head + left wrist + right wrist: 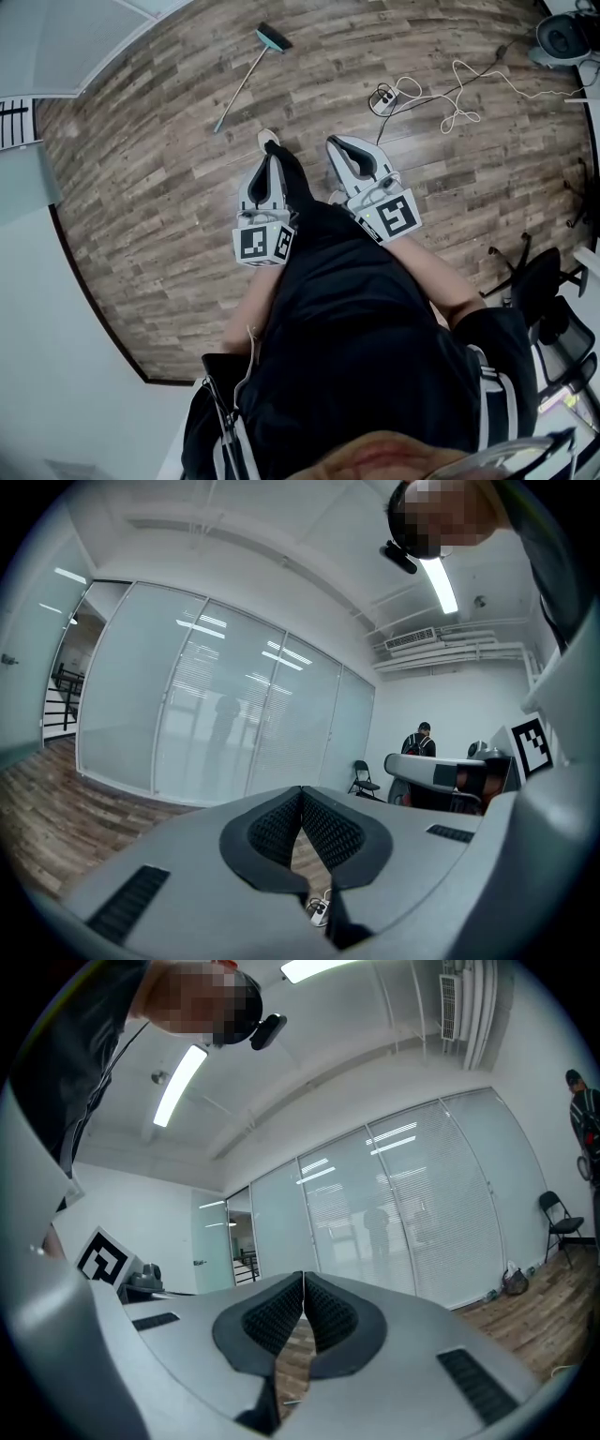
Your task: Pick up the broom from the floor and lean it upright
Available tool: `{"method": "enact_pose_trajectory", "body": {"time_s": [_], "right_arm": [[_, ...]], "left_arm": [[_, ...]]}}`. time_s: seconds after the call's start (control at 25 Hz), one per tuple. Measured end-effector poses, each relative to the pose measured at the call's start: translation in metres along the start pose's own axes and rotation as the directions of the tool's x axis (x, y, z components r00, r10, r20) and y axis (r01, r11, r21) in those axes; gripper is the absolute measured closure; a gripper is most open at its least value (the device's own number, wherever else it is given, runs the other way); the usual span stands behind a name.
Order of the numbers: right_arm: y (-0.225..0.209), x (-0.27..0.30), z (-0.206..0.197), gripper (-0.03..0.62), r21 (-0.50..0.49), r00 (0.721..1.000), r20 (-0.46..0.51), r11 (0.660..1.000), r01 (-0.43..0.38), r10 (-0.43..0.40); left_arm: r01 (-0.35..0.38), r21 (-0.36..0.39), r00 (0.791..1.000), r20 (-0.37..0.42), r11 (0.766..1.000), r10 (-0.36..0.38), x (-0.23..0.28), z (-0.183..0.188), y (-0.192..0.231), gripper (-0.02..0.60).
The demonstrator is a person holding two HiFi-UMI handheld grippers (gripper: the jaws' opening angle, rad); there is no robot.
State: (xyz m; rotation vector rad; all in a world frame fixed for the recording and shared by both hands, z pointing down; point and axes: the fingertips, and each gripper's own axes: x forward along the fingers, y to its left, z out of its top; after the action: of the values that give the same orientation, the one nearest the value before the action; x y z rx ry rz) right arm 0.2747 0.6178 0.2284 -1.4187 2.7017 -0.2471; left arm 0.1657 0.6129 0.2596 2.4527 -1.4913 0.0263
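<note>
Teal-headed broom [248,75] lies flat on the wood floor [141,187], well apart from the left gripper [272,159] and right gripper [342,145] (both pressed together, empty); it looks light and stiff, its thin handle [234,98], perhaps slippery, best pinched mid-length.

Broom [246,82]: teal head, pale grey handle.
Floor [159,206]: brown wood-grain planks, streaked grey.
Left gripper [273,157], right gripper [335,142]: light grey shells, black dimpled pads [272,829], cubes with black-and-white square markers.
Cable [459,94], right of broom: white.
Clothing [347,319]: black.
</note>
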Motion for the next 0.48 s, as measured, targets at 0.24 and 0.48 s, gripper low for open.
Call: {"method": "enact_pose_trajectory", "body": {"time_s": [0.24, 0.48], "right_arm": [[-0.007, 0.047, -0.008, 0.574, -0.025, 1.000, -0.027, 1.000, -0.014, 0.013], [-0.018, 0.141, -0.024, 0.574, 0.008, 0.996, -0.082, 0.999, -0.040, 0.041]], "left_arm": [[0.059, 0.068, 0.998, 0.003, 0.996, -0.060, 0.036, 0.008, 0.021, 0.561], [0.088, 0.020, 0.996, -0.013, 0.996, -0.088, 0.090, 0.034, 0.090, 0.561]]}}
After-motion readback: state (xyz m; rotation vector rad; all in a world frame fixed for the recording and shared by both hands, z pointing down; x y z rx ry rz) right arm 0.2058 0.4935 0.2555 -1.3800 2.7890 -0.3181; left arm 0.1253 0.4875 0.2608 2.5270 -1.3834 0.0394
